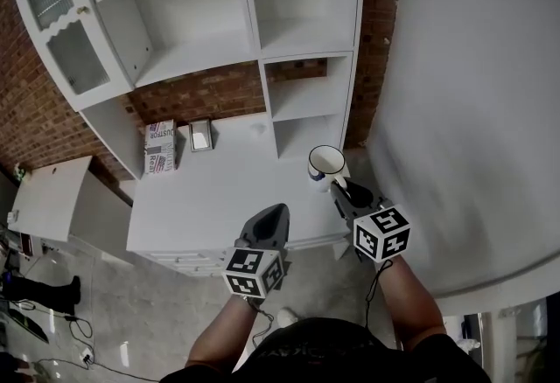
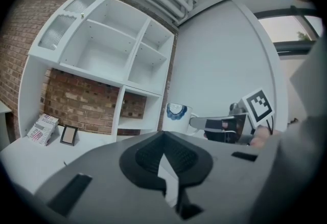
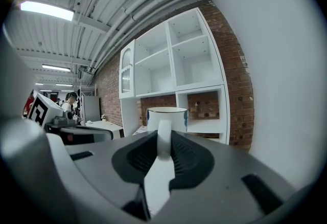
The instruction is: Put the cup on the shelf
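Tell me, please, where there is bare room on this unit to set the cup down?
The open shelf compartments all look bare, including the lowest right compartment beside the cup. The counter is free from the picture frame rightwards; only its back-left corner, with the printed box, is occupied.

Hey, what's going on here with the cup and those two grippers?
A person stands at a white shelf unit with a gripper in each hand. The right gripper is shut on the handle of a white cup with blue markings, holding it upright at the right end of the white counter, in front of the lower open compartments. The cup is not on a shelf yet. The left gripper is shut with nothing in it, near the counter's front edge.
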The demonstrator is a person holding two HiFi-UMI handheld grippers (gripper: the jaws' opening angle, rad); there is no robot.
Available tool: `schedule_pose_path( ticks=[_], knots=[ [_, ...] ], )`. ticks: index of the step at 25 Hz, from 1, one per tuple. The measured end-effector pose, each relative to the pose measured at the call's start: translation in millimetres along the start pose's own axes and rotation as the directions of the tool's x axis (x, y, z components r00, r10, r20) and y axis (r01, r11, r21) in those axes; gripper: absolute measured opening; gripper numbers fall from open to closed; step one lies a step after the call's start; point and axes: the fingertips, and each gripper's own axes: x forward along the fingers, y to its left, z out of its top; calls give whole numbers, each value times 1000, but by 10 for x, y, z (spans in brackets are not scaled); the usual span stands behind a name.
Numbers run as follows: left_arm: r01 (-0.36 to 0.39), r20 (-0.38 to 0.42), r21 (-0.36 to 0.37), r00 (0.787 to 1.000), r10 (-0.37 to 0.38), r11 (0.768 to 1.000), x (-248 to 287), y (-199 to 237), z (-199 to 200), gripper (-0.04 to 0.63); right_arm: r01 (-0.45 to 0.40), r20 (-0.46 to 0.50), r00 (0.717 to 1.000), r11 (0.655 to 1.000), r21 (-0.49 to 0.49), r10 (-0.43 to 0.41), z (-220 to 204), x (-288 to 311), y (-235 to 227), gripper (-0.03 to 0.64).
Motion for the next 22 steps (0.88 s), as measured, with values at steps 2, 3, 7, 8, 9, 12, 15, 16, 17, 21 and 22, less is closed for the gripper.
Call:
schedule_pose_path(
  ticks=[2,3,7,8,9,12,15,16,17,21,22],
  knots=[
    [9,-6,5,1000,-9,1000,-28,129,8,2,6,-1,1000,1000,5,-6,-10,115,78,60],
    [11,-9,10,1000,-11,1000,-47,193,12,2,7,-1,1000,1000,8,-7,-18,175,121,60],
    [21,-18,42,1000,-21,999,-116,396,38,2,8,12,1000,1000,22,-8,-19,397,279,60],
    [24,-19,46,1000,-23,999,-136,431,40,2,8,13,1000,1000,26,-9,-22,438,315,60],
    [26,-21,49,999,-25,998,-151,466,45,2,8,12,1000,1000,28,-9,-22,477,347,60],
    [29,-20,53,999,-28,998,-162,585,83,2,7,14,1000,999,33,-8,7,600,413,60],
    [33,-16,54,999,-32,998,-172,666,83,2,6,11,1000,1000,28,-6,9,691,461,60],
    [32,-14,52,999,-32,998,-171,689,83,2,5,10,1000,1000,26,-6,13,717,470,60],
    [31,-12,49,999,-31,998,-164,712,86,2,5,9,1000,1000,24,-5,23,743,474,60],
    [27,-8,45,1000,-27,999,-73,791,92,2,3,12,1000,1000,17,-3,69,856,419,60],
    [26,-8,44,1000,-26,999,-39,809,93,2,2,11,1000,1000,16,-3,73,887,392,60]
  ],
)
